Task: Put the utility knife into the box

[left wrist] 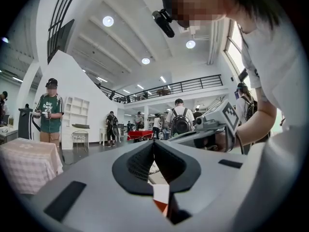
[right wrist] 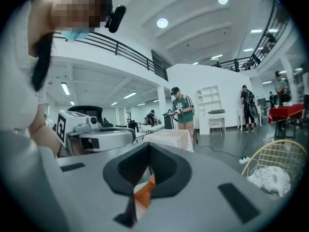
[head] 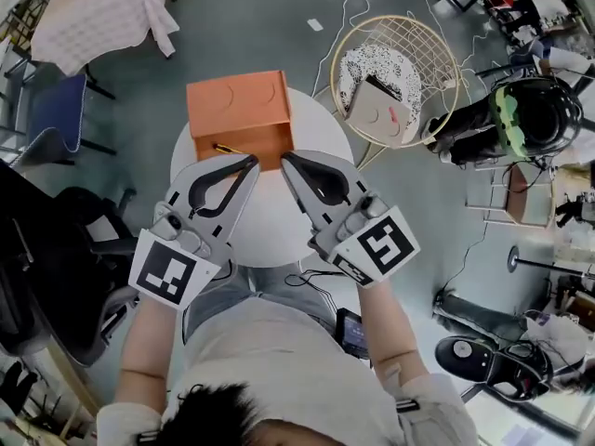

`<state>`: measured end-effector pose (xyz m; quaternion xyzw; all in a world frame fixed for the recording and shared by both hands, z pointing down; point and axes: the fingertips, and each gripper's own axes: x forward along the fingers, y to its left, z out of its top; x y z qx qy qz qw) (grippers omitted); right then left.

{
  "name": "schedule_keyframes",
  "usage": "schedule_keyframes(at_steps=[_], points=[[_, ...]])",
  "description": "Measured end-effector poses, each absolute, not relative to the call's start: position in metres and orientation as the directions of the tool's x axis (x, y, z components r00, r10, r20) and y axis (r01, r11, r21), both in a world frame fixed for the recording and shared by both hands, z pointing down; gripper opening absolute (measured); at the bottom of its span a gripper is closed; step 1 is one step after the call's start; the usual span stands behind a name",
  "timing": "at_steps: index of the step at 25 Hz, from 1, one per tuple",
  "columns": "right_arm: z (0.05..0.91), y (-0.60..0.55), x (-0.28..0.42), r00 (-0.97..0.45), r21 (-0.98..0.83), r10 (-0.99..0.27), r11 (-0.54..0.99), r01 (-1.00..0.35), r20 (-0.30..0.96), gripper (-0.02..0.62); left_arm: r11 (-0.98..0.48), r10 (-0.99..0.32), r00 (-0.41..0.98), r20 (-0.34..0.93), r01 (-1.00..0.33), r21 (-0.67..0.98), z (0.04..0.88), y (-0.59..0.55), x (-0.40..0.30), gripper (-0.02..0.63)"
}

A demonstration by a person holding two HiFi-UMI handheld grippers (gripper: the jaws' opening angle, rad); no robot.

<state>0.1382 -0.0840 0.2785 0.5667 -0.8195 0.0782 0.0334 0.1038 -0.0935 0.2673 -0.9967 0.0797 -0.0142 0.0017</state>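
Note:
An orange box [head: 237,105] stands at the far side of a round white table [head: 270,216]. A thin dark and yellow thing, which looks like the utility knife [head: 223,147], lies on the box's darker near part; whether it is inside I cannot tell. My left gripper [head: 249,162] and right gripper [head: 286,159] hover side by side over the table, tips just short of the box. Both are shut and hold nothing. In the left gripper view the left gripper [left wrist: 153,141] has its jaws meeting, with a slice of orange box [left wrist: 159,206] below. The right gripper [right wrist: 147,146] looks the same, over the box [right wrist: 142,195].
A round wire chair [head: 395,77] with white cloth stands just right of the table. A blue chair [head: 56,110] and a black chair [head: 84,249] are at the left. A cloth-covered table [head: 107,7] is far left. Cables run over the floor [head: 344,3].

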Motion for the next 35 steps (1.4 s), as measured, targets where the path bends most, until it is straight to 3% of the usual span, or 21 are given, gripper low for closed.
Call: schedule_keyframes(at_steps=[11,35], points=[[0.228,-0.027,0.156,-0.328,-0.039,-0.945,0.327,-0.944,0.015,0.006,-0.985,-0.170,0.985,0.004,-0.170,-0.038,0.242,-0.054,0.126,0.009],[0.214,0.001,0.144,-0.412,0.014,-0.911,0.412,-0.911,-0.031,0.006,-0.973,-0.224,0.975,-0.017,-0.224,-0.058,0.231,-0.019,0.122,0.009]])
